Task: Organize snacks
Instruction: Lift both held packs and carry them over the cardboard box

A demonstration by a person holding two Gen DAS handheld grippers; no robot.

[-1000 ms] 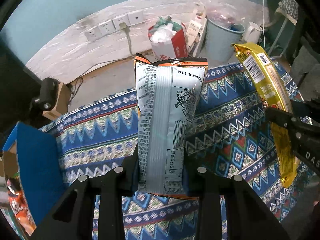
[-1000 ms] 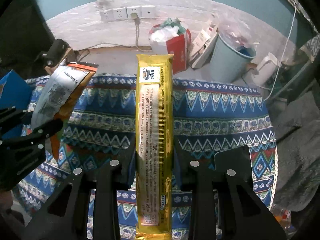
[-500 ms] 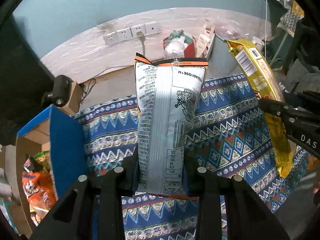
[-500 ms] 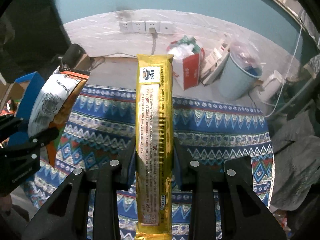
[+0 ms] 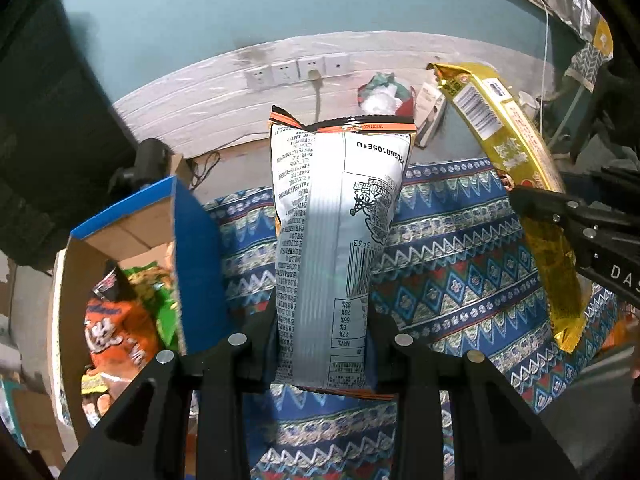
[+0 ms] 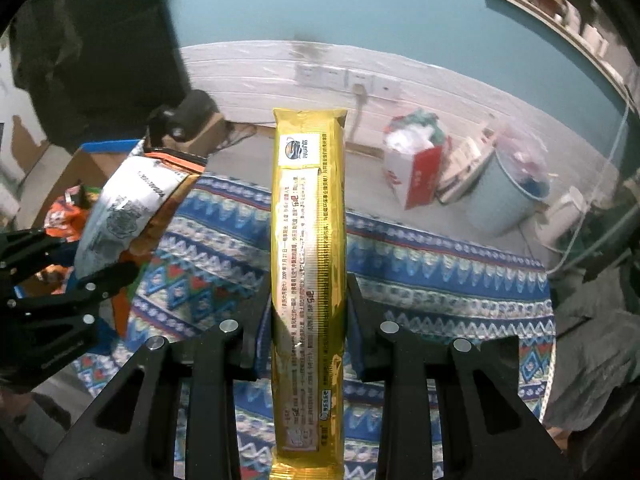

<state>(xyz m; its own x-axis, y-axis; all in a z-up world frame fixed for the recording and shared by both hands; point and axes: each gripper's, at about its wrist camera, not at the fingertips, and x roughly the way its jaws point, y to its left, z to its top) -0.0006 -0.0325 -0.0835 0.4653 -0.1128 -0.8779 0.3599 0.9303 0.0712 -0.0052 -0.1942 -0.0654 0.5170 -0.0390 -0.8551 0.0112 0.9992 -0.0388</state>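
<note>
My left gripper (image 5: 322, 344) is shut on a silver and orange chip bag (image 5: 336, 240), held upright above the patterned cloth (image 5: 460, 272). My right gripper (image 6: 308, 316) is shut on a long gold snack pack (image 6: 308, 280), also upright. In the left wrist view the gold pack (image 5: 516, 168) and the right gripper show at the right. In the right wrist view the chip bag (image 6: 128, 208) shows at the left. A blue cardboard box (image 5: 192, 264) at the left holds an orange bag (image 5: 116, 332) and a green bag (image 5: 156, 292).
Beyond the cloth's far edge are a red and white box of trash (image 6: 416, 168), a pale blue bin (image 6: 504, 196) and a white kettle (image 6: 568, 208). Wall sockets (image 5: 296, 72) with a cable are on the white wall. A dark object (image 5: 148, 160) stands behind the box.
Both grippers have lifted and swung left with their packs. The blue box and the bags inside it have come into the left wrist view.
</note>
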